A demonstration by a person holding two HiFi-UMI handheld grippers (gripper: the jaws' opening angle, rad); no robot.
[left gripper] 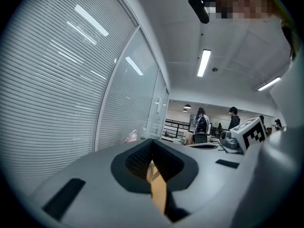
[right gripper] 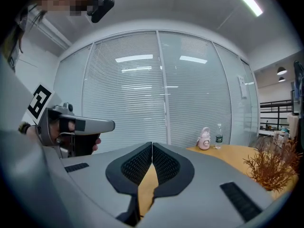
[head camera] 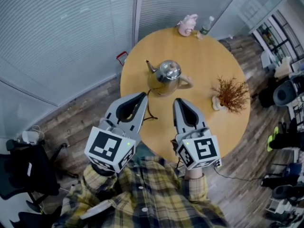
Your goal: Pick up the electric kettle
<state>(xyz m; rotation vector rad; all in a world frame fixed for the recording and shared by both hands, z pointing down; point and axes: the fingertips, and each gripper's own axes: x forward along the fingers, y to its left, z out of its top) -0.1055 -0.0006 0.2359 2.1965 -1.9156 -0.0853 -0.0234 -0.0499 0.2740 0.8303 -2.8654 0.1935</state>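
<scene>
Nearest, the left gripper (head camera: 141,95) and right gripper (head camera: 178,100) are held fully closed, with nothing gripped. At twelve o'clock the electric kettle (head camera: 167,76) is seen on the round table (head camera: 204,56), untouched. Its cord (head camera: 149,109), trailing toward seven o'clock, could be snagged when lifted.

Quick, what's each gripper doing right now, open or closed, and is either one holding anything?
Left gripper: jaws closed, holding nothing.
Right gripper: jaws closed, holding nothing.

Office, glass partitions with blinds (head camera: 66,37), round meeting table (head camera: 204,56), desk chairs (head camera: 285,93), ceiling strip lights (left gripper: 204,63)
</scene>
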